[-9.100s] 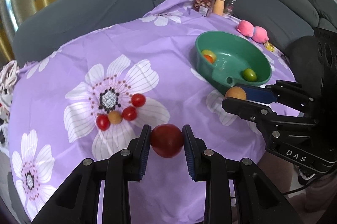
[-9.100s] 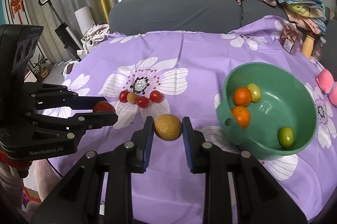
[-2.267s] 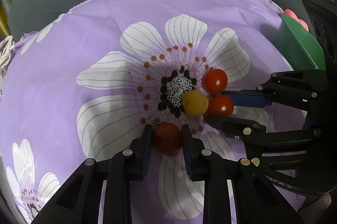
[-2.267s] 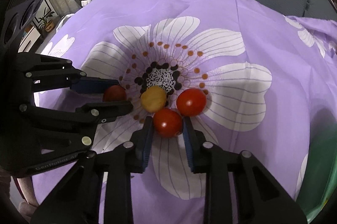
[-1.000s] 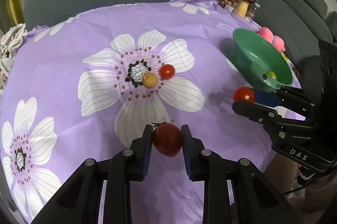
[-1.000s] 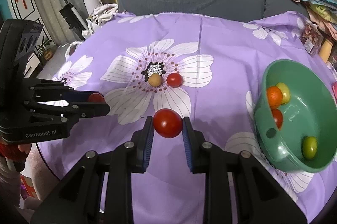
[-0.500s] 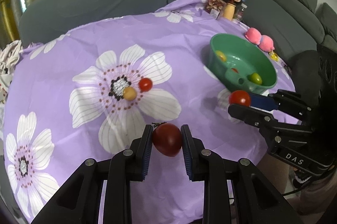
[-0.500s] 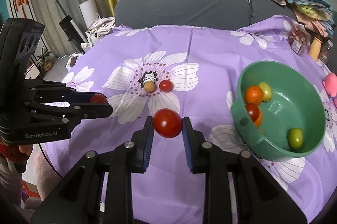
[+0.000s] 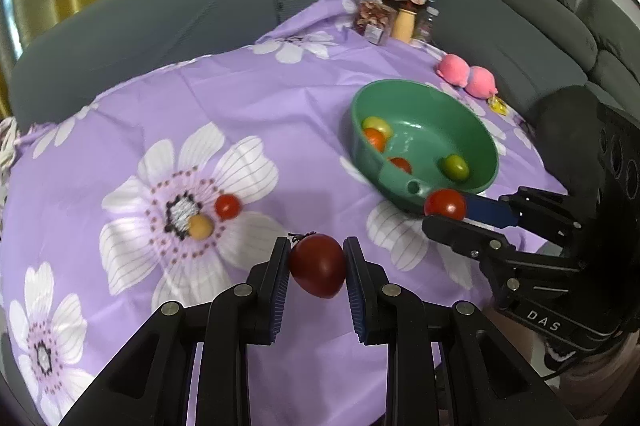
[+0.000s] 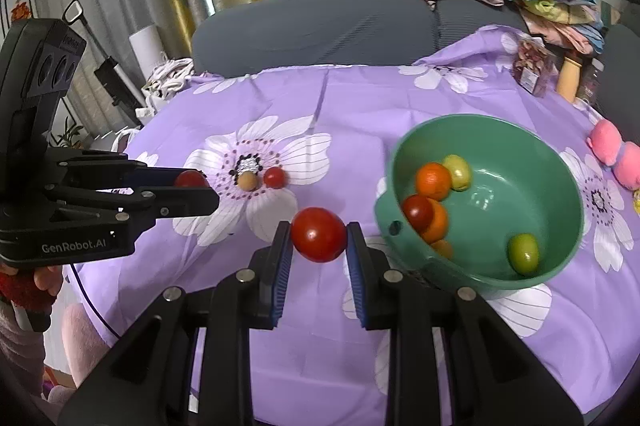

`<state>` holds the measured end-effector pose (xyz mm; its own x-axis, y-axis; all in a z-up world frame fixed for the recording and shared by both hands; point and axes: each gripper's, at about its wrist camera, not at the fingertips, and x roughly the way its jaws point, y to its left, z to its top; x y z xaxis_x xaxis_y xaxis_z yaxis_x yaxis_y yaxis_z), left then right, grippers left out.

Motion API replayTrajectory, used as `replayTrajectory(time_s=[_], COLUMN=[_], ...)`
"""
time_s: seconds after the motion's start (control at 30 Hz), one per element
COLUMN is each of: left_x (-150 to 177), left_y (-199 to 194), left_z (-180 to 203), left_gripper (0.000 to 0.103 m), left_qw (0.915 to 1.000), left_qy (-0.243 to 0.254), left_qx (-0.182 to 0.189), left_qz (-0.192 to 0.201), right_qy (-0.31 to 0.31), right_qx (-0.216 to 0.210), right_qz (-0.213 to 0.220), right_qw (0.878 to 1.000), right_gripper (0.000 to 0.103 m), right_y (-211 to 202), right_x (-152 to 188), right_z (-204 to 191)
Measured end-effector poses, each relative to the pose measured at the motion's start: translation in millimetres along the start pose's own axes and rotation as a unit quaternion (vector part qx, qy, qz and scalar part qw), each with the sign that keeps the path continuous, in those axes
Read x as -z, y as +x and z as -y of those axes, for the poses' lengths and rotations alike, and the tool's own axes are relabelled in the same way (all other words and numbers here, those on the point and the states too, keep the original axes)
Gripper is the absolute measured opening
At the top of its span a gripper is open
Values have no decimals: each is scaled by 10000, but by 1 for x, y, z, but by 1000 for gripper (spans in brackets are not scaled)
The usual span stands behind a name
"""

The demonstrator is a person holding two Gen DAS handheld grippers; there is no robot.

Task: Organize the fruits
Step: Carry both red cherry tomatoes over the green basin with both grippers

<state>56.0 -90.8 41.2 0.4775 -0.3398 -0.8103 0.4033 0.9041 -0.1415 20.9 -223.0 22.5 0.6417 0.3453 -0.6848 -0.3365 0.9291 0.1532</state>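
My left gripper (image 9: 317, 268) is shut on a dark red tomato (image 9: 318, 266), held above the purple flowered cloth. My right gripper (image 10: 319, 238) is shut on a bright red tomato (image 10: 319, 235), just left of the green bowl (image 10: 568, 186). In the left wrist view the right gripper (image 9: 444, 210) holds its tomato (image 9: 445, 204) at the bowl's (image 9: 360, 98) near rim. The bowl holds several fruits: oranges, a red tomato, yellow and green ones. A small red tomato (image 9: 228, 207) and a tan fruit (image 9: 201, 226) lie on the white flower. The left gripper shows in the right wrist view (image 10: 192, 186).
Pink plush toys (image 9: 466, 74) lie beyond the bowl. Snack packets and a bottle (image 9: 402, 22) stand at the table's far edge. A grey sofa (image 9: 160, 22) with piled clothes surrounds the table. A vacuum (image 10: 112, 74) stands at far left.
Both grippers have lifted with their tomatoes and drawn back toward the bowl side. The bowl now sits closer to the right gripper.
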Motion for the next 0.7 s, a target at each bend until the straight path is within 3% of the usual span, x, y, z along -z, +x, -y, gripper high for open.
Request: replayTrajectory(time_s=[0.7], left_x=[-56], left_y=[52], left_z=[60], left_gripper=[27], left_qw=[9967], left_qy=[701], left_qx=[347], left_qz=[-204], right_qy=[636], right_qx=[430], right_qz=[160], right_qw=[9969], right_gripper=[27], right_y=[0], right_x=[1], right_z=[63])
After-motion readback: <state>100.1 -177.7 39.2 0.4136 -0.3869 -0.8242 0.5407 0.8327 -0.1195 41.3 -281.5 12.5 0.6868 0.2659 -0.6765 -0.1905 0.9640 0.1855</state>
